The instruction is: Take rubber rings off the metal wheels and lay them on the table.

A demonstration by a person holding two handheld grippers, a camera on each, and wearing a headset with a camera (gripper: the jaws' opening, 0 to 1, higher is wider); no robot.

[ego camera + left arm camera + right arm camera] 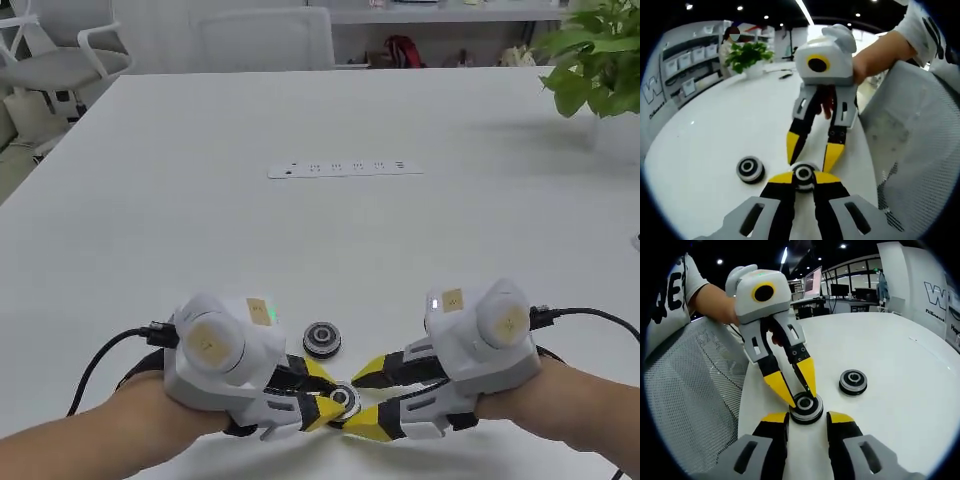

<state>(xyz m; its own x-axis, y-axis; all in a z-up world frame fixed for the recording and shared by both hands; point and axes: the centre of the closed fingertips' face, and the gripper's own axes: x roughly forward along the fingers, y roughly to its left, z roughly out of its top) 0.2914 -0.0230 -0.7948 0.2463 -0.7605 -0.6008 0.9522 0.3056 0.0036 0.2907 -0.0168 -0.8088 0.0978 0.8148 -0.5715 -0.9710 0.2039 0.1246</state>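
Though tiny overhead, wheel (807,408) (black-ringed) clear.

Large W (936,291) on wall (907,275), smaller lettering below unreadable

Light: bright, even; ceiling lamps (842,246) above the jaws.
Shadows: faint, soft, on the table (300,230) beneath the jaws.
Glare: table washed pale beyond the jaws.
Edges: fisheye bending in both gripper views.

left tongs (804,176), right tongs (807,416): white housings, yellow-tipped jaws | black cables (100,355) | white sleeve (675,287), possibly lettered
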